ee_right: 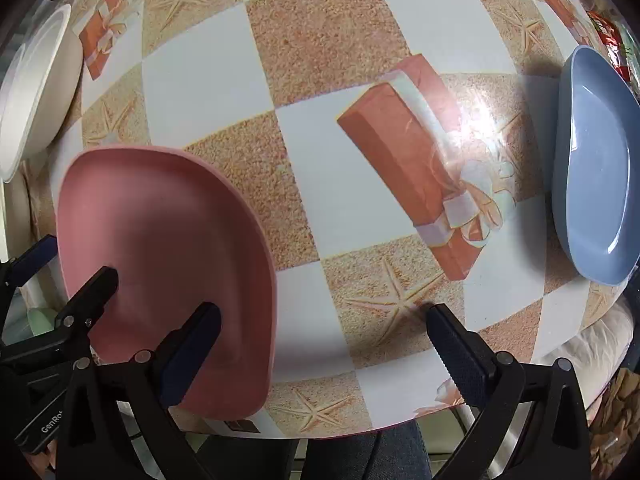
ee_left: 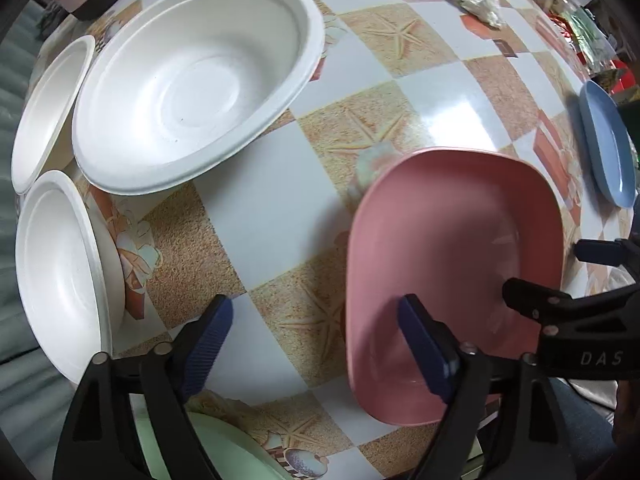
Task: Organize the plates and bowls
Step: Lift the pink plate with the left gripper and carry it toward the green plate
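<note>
Both claws hang wide open over the desk [ee_left: 280,216], holding nothing. The left claw [ee_left: 320,344] has one finger above the pink plate [ee_left: 452,264]; the right claw [ee_right: 324,344] has that plate at its nine o'clock and the blue plate [ee_right: 596,168] at two o'clock. Three white bowls [ee_left: 196,80] sit at the left claw's ten o'clock. The plates look stiff, smooth, probably slick; I'd pinch the raised rim. The bowls seem light and crushable.

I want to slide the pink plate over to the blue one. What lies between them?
Nothing: in the right wrist view, only bare patterned tablecloth separates pink plate and blue plate.
</note>
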`<state>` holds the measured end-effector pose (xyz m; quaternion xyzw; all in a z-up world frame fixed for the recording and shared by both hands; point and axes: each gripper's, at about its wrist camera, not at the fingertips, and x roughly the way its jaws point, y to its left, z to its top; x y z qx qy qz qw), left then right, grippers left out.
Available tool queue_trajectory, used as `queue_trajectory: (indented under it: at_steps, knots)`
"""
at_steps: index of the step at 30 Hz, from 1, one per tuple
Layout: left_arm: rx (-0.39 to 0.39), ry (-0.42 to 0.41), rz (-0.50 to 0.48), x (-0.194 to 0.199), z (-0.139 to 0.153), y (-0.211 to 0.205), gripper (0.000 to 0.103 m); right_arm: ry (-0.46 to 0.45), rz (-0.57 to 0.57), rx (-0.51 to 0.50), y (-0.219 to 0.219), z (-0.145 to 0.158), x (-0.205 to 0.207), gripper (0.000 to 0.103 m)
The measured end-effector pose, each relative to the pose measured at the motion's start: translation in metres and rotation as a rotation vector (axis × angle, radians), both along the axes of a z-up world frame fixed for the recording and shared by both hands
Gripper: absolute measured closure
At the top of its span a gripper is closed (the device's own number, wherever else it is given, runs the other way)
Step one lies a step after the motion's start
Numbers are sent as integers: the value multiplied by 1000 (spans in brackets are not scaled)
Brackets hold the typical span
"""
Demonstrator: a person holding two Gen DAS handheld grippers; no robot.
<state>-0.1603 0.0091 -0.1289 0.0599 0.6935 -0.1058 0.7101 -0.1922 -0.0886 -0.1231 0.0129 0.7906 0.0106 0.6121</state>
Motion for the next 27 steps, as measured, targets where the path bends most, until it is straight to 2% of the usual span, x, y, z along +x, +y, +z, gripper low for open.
queue_trajectory:
  at_steps: [6,8,10,12,14,15,17,18,20,24,25,27]
  knots:
    - [-11,4,23,3,-4,27,12,18,1,2,13,3,0,0]
    - [-7,13,31,-7,3,19,12,26,1,3,0,5,-6,0]
    - [-6,23,32,-15,-2,13,15,24,1,9,-1,2,-2,6]
    - [-8,26,25,-16,-3,14,20,9,29,23,4,4,1,18]
    - [-4,26,15,-16,-1,9,29,-5,63,39,12,13,-1,40]
    - [-2,24,10,-17,-1,9,30,-14,73,42,14,17,-1,47]
    - [-2,27,4,-17,1,8,36,-8,49,100,13,19,1,81]
    - [0,26,-4,-18,3,7,39,10,29,139,12,18,1,88]
    - [-12,35,-36,-22,5,3,51,35,13,173,13,15,0,89]
    - [4,59,-57,-35,3,0,51,74,69,165,21,12,-8,89]
    - [106,118,-14,-38,3,3,51,86,77,173,21,11,-10,89]
    - [92,136,-11,-49,2,8,51,107,83,189,20,10,-14,89]
